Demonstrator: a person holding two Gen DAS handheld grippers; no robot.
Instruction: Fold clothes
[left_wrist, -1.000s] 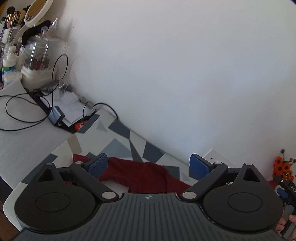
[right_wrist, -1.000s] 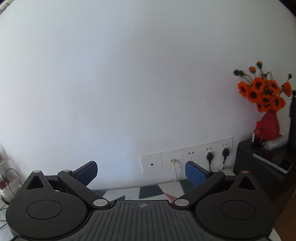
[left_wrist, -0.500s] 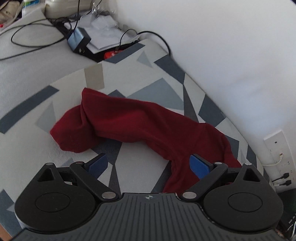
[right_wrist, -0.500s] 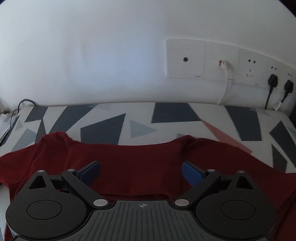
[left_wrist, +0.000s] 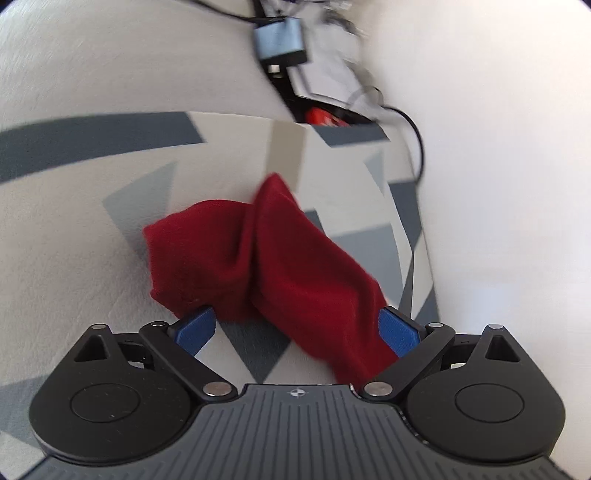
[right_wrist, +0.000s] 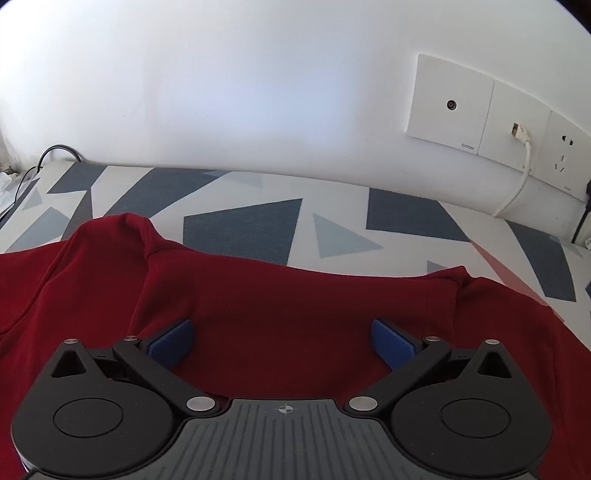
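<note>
The red garment (right_wrist: 295, 332) lies rumpled on the patterned tabletop (right_wrist: 240, 229) by the white wall. The right gripper (right_wrist: 282, 341) has just been opening and hangs spread wide over the cloth, pinching nothing. The left gripper (left_wrist: 297, 330) is also spread, the garment's end (left_wrist: 266, 266) running between its 2 blue pads, unpinched

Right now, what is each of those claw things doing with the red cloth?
Left gripper: open, holding nothing, red garment between its jaws.
Right gripper: open above the garment, just widened.
</note>
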